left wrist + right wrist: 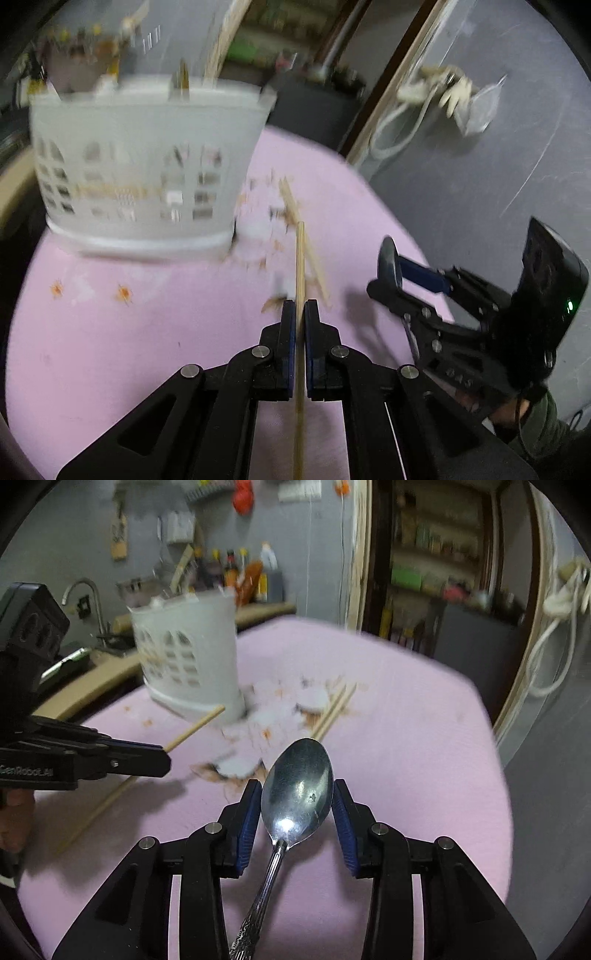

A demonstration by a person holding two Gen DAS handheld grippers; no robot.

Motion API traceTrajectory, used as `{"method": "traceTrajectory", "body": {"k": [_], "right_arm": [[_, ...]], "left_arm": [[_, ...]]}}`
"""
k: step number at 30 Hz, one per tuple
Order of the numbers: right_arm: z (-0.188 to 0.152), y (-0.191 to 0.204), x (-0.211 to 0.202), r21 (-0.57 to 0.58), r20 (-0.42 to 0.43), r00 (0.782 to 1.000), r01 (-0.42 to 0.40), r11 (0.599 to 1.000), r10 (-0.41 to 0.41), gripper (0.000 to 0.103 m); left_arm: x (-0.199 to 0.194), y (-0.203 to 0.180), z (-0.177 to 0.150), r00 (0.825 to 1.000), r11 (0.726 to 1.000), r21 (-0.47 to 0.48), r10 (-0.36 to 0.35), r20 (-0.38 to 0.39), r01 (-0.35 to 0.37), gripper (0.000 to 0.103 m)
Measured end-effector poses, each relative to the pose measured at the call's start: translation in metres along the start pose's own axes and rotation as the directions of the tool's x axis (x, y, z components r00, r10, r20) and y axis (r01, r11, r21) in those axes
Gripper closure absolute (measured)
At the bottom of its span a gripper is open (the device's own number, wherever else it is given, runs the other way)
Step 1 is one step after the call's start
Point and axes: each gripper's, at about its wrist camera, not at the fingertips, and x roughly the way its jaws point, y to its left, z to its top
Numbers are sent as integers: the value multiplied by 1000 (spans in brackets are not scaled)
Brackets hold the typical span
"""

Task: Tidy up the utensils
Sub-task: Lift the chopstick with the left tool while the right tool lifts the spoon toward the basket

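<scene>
With the left gripper clamped on a chopstick and the right gripper's jaws gripping a spoon bowl, both above the pink surface, carrying looks underway; next, each likely needs lowering into the white basket.

Home kitchen, lived-in. Sink tap at back left beside a wooden counter. Sauce bottles lined up along the grey wall, with hanging bits above them. Open pantry shelves through a doorway, packed with jars and packets, blurred. White utensil basket and loose chopsticks on a table with a pink floral cloth. White cable hanging on the door frame.
</scene>
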Motion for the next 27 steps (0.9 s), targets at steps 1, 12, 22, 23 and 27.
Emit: {"method": "traceTrajectory", "body": {"k": [1, 12, 22, 23, 27], "right_arm": [[0, 4, -8, -16, 48, 999, 14, 1000, -13, 67], [17, 32, -64, -51, 446, 886, 164, 985, -125, 67], [79, 39, -73, -49, 631, 772, 131, 990, -71, 67], [83, 40, -74, -48, 647, 760, 122, 991, -62, 67], [113, 40, -68, -35, 720, 694, 55, 998, -13, 67]], "left_arm": [[-7, -3, 2, 998, 1000, 3, -8, 60, 7, 100], [-59, -9, 14, 932, 997, 18, 66, 357, -77, 100], [-105, 20, 74, 842, 994, 11, 82, 532, -104, 100], [-110, 25, 79, 830, 994, 5, 89, 551, -110, 100], [-128, 57, 106, 769, 994, -39, 105, 630, -104, 100]]}}
